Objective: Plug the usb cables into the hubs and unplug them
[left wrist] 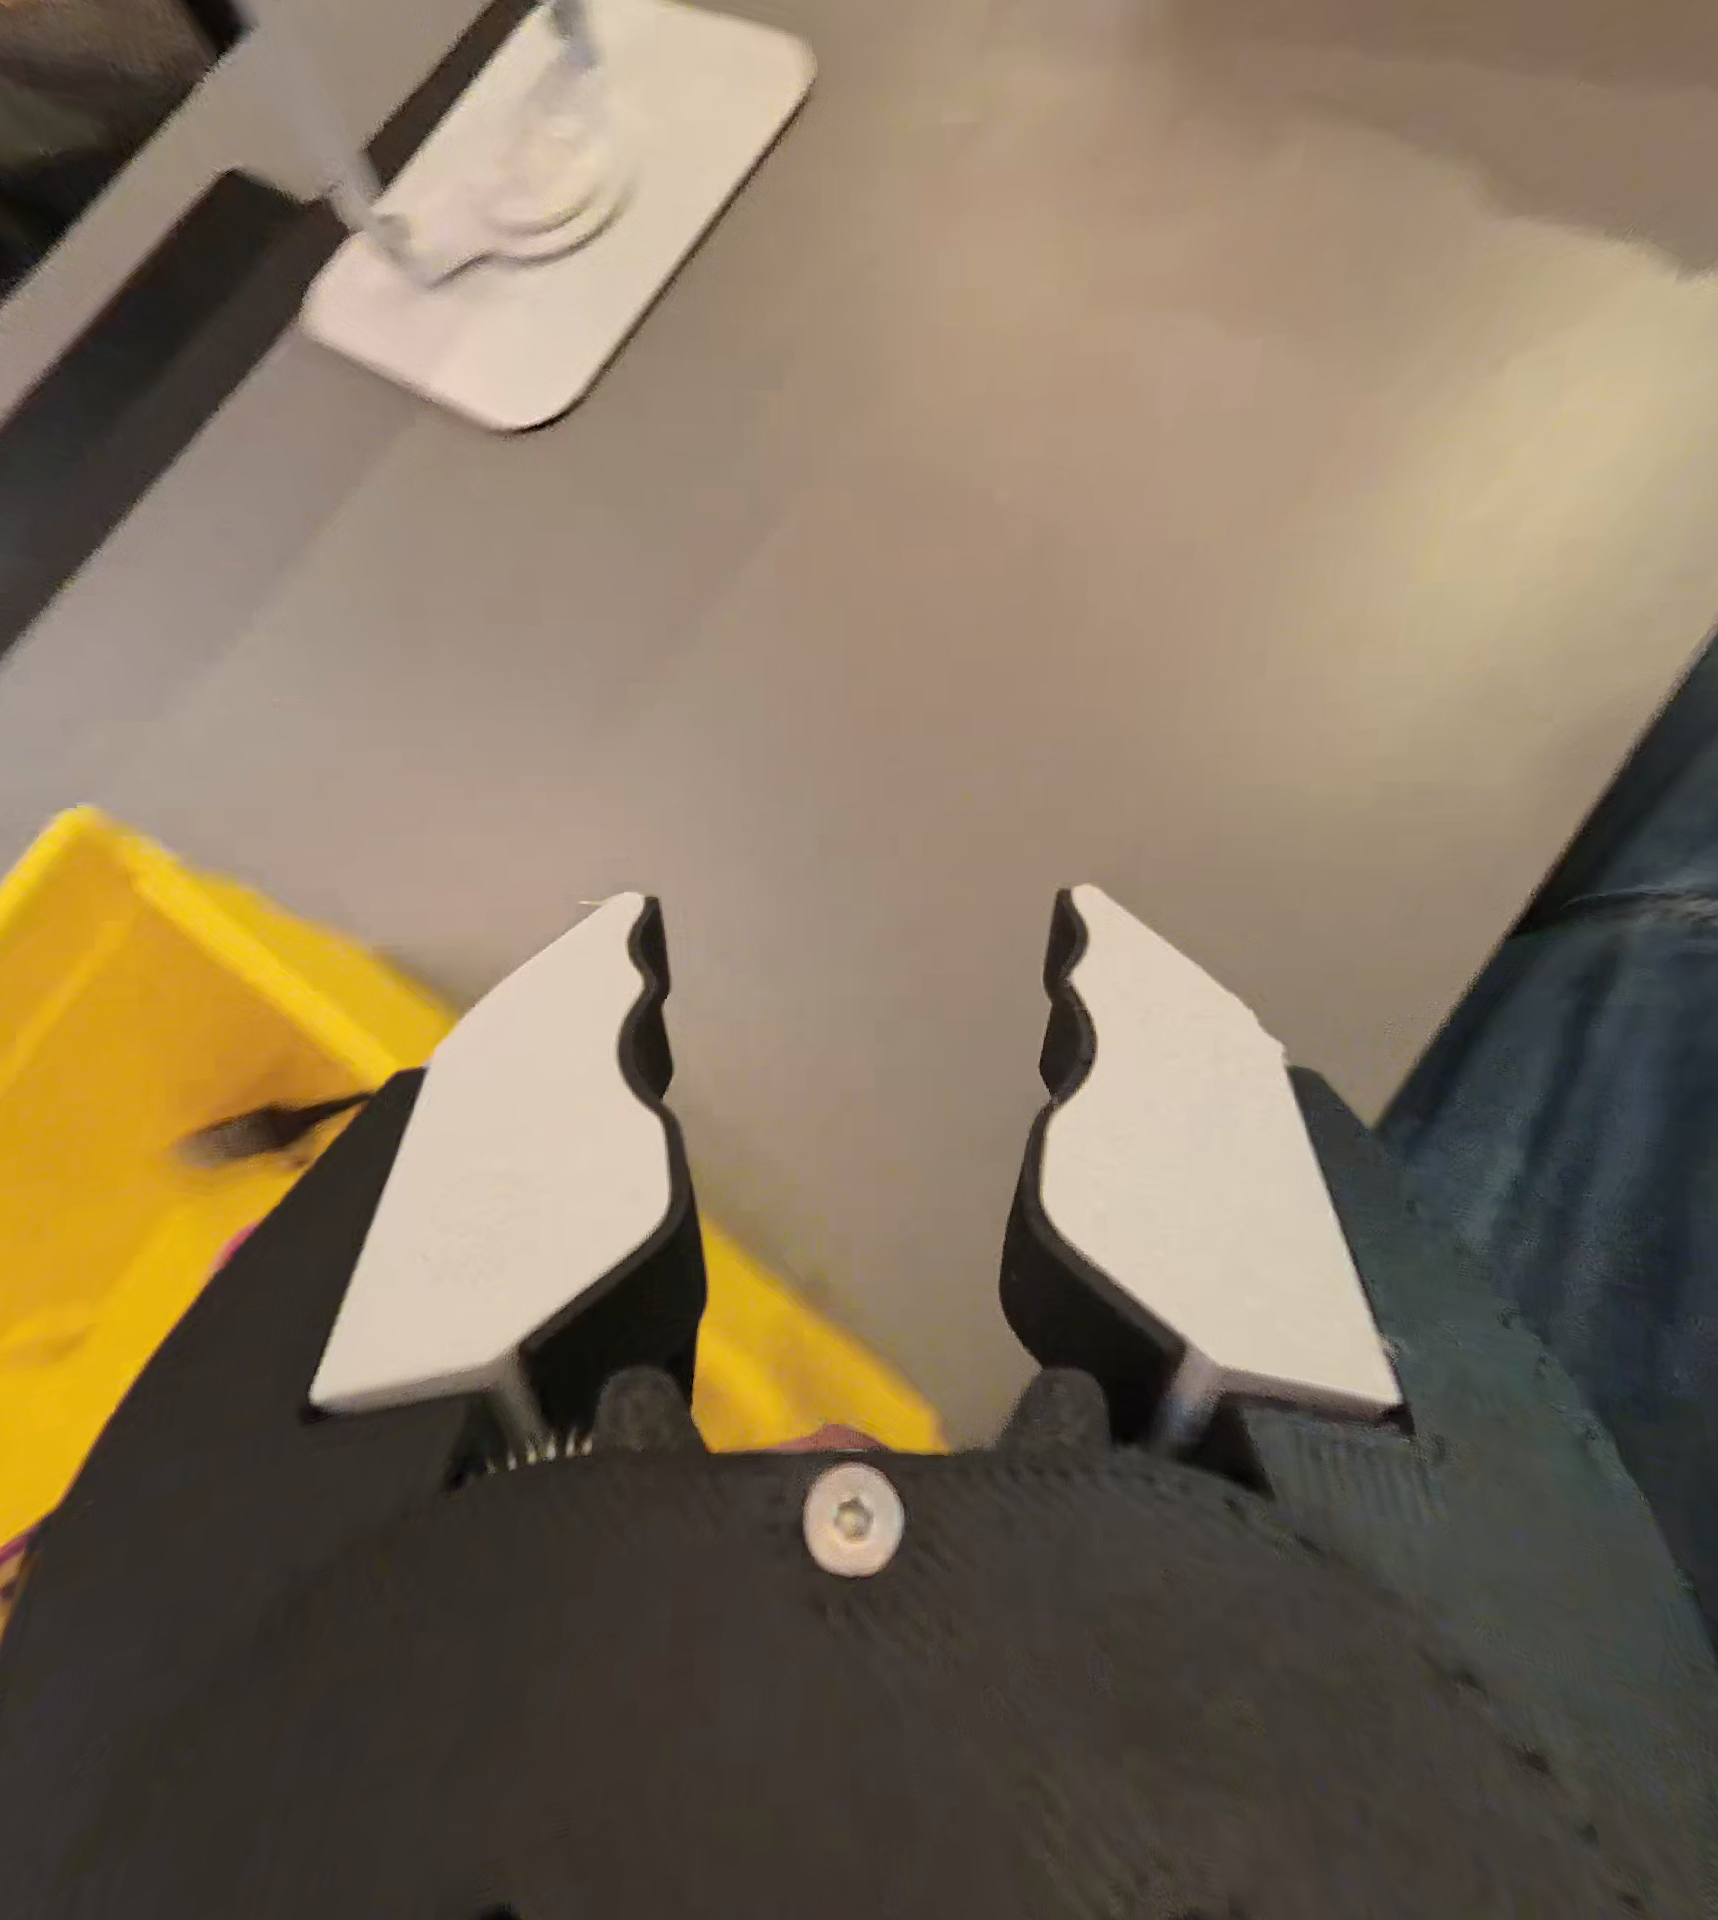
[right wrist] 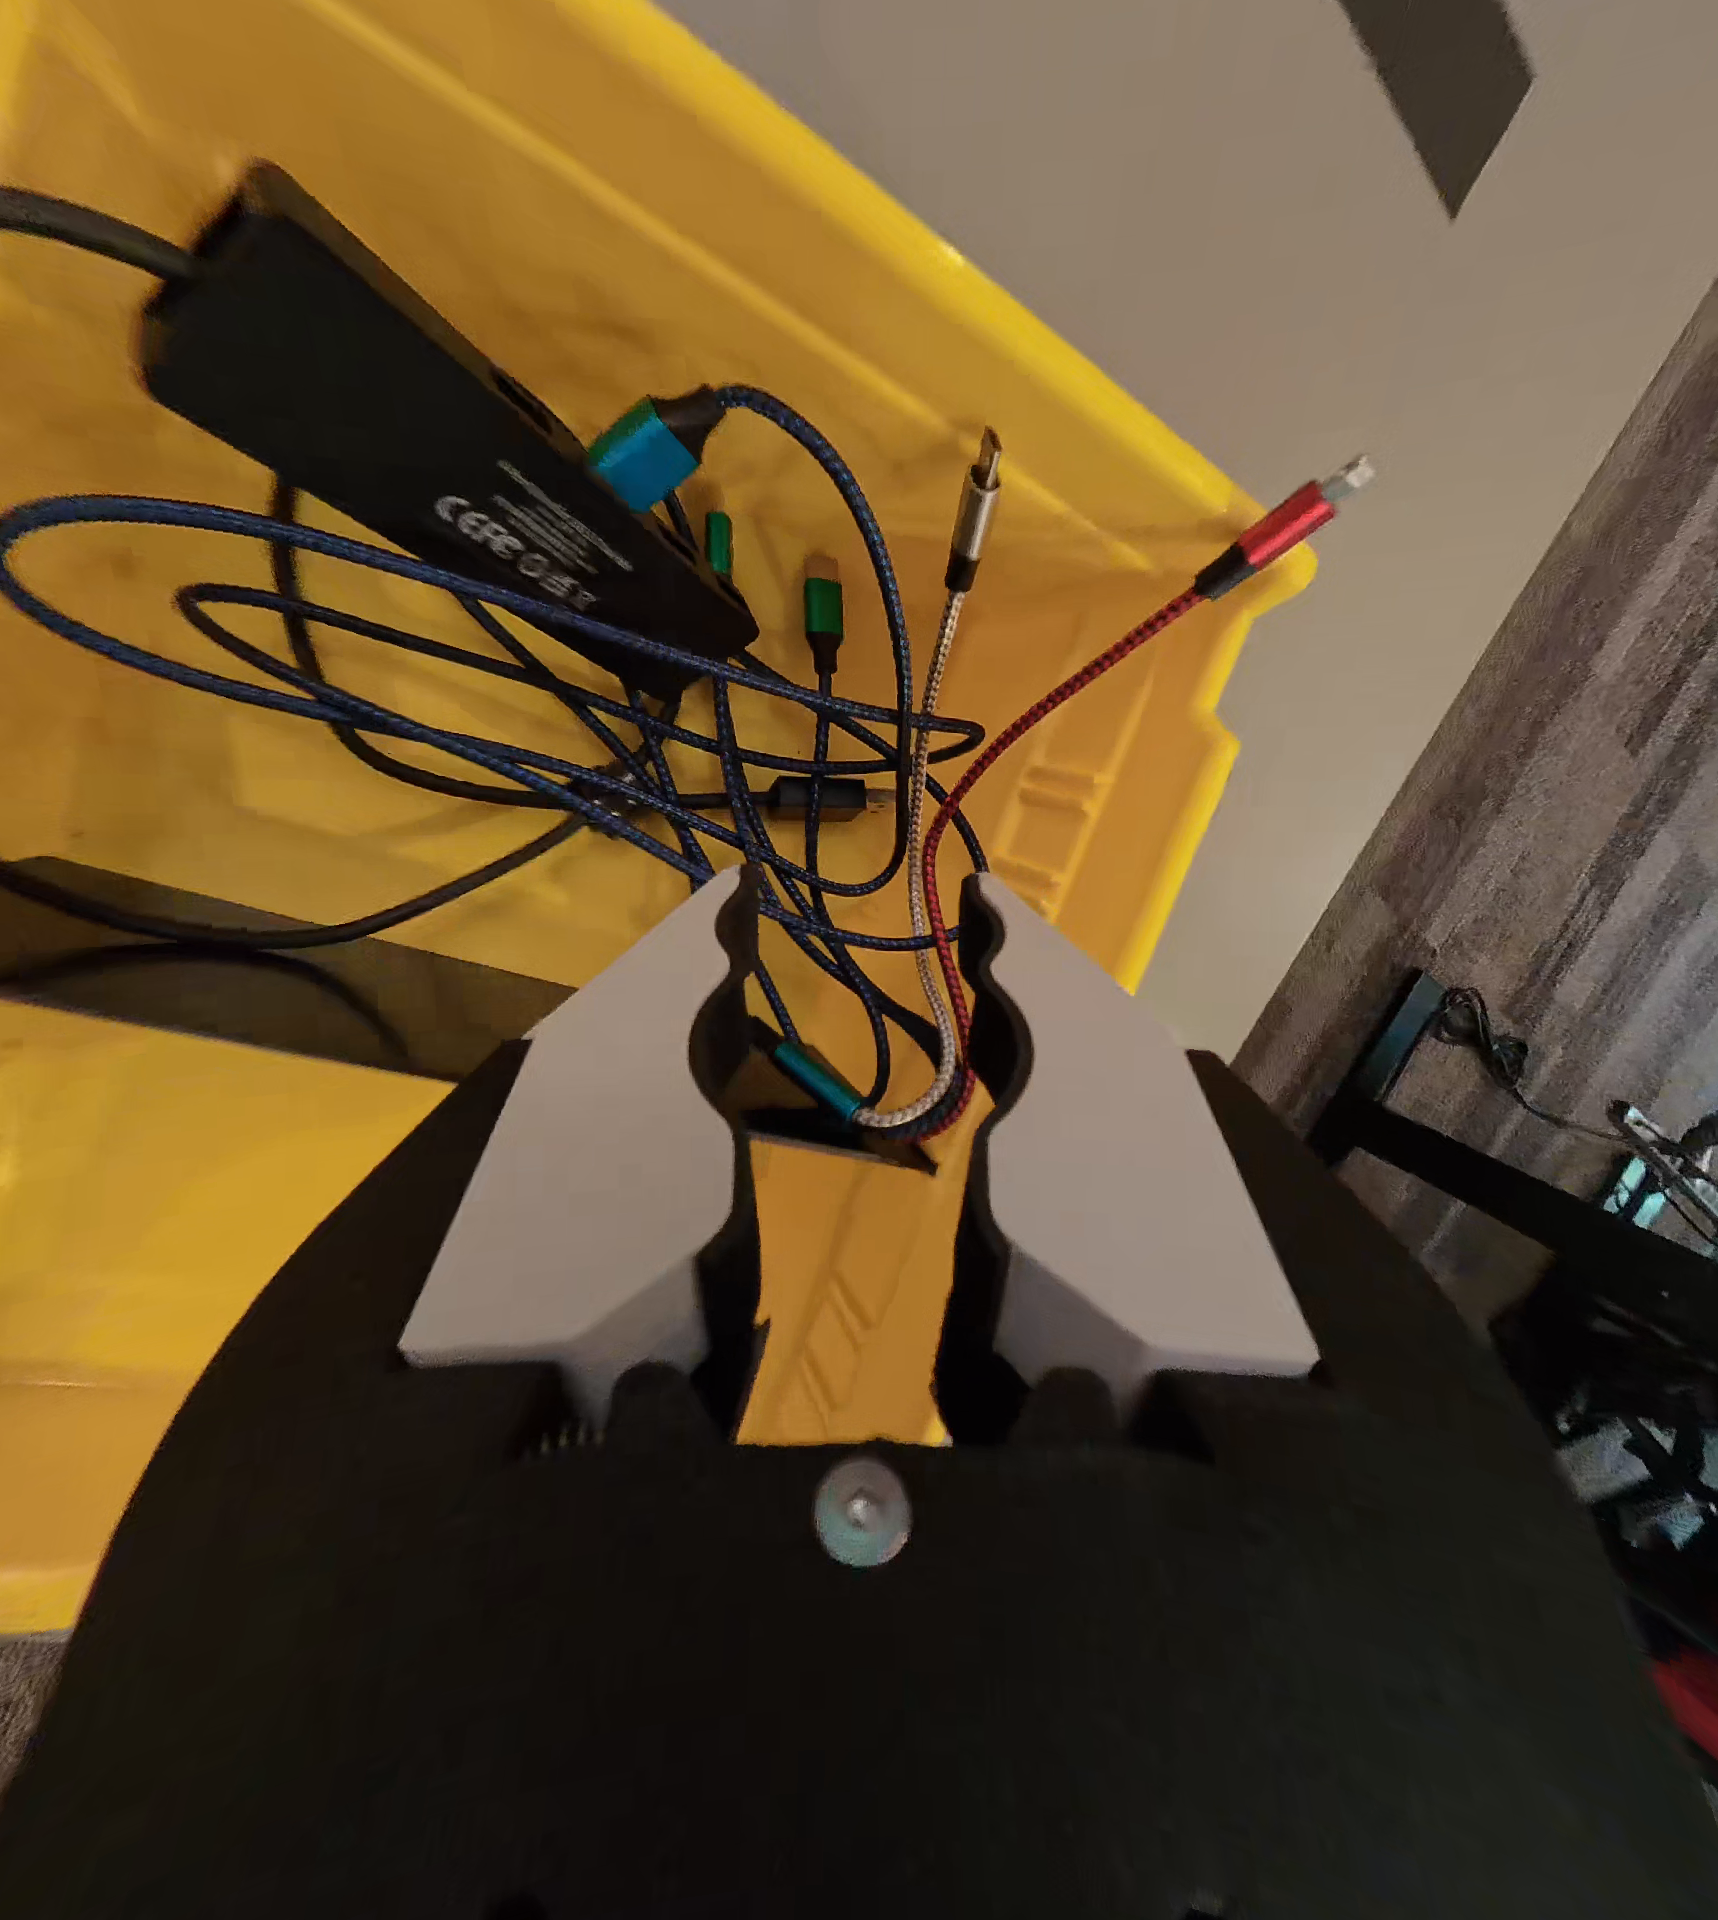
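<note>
Left gripper (left wrist: 860, 914): jaws wide apart, nothing between; below, bare grey table (left wrist: 938, 582) with lots of free room; yellow bin (left wrist: 107, 1039) at lower left, its rim just beside the left finger; white stand base (left wrist: 574, 229) far up the table near the back edge; blue jeans (left wrist: 1665, 1143) past the table's right edge.

Right gripper (right wrist: 855, 894): jaws partly open, cables running through the gap; cannot tell if gripping any; black hub (right wrist: 367, 436) inside the bin (right wrist: 834, 291), tilted, with a blue plug (right wrist: 642, 457) at its side; blue cables (right wrist: 419, 644) looped in a tangle under the hub; silver plug (right wrist: 974, 509) pointing up near the bin wall; red plug (right wrist: 1281, 530) sticking out over the bin's rim; little free room in the tangle; grey floor (right wrist: 1561, 727) off to the right.
</note>
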`<state>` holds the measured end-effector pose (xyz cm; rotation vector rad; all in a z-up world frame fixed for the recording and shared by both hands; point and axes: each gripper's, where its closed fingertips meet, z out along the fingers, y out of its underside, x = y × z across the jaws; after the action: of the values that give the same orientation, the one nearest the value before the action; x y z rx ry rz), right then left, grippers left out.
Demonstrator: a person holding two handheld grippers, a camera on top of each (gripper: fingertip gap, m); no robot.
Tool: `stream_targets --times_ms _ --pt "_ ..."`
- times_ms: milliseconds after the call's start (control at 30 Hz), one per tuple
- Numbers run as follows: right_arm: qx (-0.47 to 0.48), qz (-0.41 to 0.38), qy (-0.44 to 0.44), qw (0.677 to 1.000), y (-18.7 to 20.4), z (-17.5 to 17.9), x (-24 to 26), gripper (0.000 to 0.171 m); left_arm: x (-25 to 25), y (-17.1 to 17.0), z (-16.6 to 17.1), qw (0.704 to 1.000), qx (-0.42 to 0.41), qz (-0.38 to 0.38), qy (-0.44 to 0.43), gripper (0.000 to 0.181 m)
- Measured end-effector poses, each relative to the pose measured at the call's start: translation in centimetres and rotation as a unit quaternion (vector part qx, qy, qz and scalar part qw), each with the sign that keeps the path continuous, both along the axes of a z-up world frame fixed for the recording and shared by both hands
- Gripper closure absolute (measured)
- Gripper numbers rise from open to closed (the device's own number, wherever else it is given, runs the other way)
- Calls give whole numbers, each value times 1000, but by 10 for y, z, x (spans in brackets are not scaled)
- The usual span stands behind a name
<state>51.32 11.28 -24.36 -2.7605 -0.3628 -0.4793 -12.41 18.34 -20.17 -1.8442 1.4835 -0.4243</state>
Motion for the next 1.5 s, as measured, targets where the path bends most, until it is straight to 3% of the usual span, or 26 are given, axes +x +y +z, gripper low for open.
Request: stream_targets --times_ms 233,333,400,600,700,800,900,967,1067,1333,1500 --pt "111 24 -6 993 1 55 -40 149 -103 113 47 980 102 52 161 124" --pt "160 37 -15 986 -1 82 -62 154 -137 155 27 961 64 22 270 127" --pt "172 43 -12 984 -6 90 -75 155 -148 165 2 944 26 -34 326 127" --pt "194 67 -17 979 -16 104 -112 158 -172 182 -64 900 -69 -144 406 133" --pt "207 77 -21 975 -16 115 -130 159 -173 173 -83 886 -133 -181 405 136" --pt "208 81 -20 975 -14 120 -142 159 -172 168 -93 870 -145 -212 421 138" --pt "212 89 -2 973 -9 117 -158 158 -183 171 -111 842 -138 -222 473 120" --pt "212 92 1 973 -6 115 -166 159 -192 174 -122 817 -133 -220 516 117" --pt "216 101 3 971 -2 114 -177 160 -184 168 -123 823 -146 -226 500 142" --pt "221 108 3 969 3 116 -188 161 -186 159 -121 815 -180 -232 499 147" --pt "224 109 3 969 1 115 -189 162 -182 160 -108 839 -176 -223 465 148"
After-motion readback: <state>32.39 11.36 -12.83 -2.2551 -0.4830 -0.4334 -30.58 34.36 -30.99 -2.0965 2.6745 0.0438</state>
